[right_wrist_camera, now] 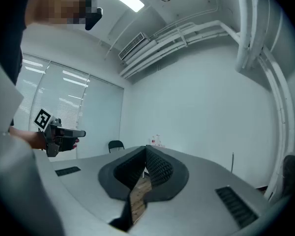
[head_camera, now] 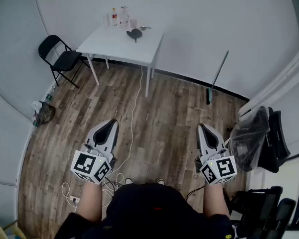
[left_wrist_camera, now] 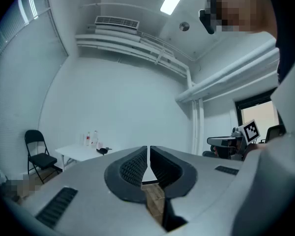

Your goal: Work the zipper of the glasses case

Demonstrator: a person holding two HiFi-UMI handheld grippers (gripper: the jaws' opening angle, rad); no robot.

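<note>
While the left claw (head_camera: pixel 109 124) and right claw (head_camera: pixel 204 128) hover level over the floor (head_camera: pixel 164 113), both are clenched tight on nothing, pads meeting with only air beyond. Far ahead stands the white worktop (head_camera: pixel 120 46). That small dark shape on it, just right of the bottles (head_camera: pixel 118 17), looks to be the case (head_camera: pixel 135 34), though it's too small to pick out a zipper. A chair (head_camera: pixel 60 58) sits left of the worktop. My read: a light, semi-stiff shell, likely to skate on that smooth top. So pin the body with one claw and pinch the pull tab with the other; the tab is probably tiny and slick, so take it square.
</note>
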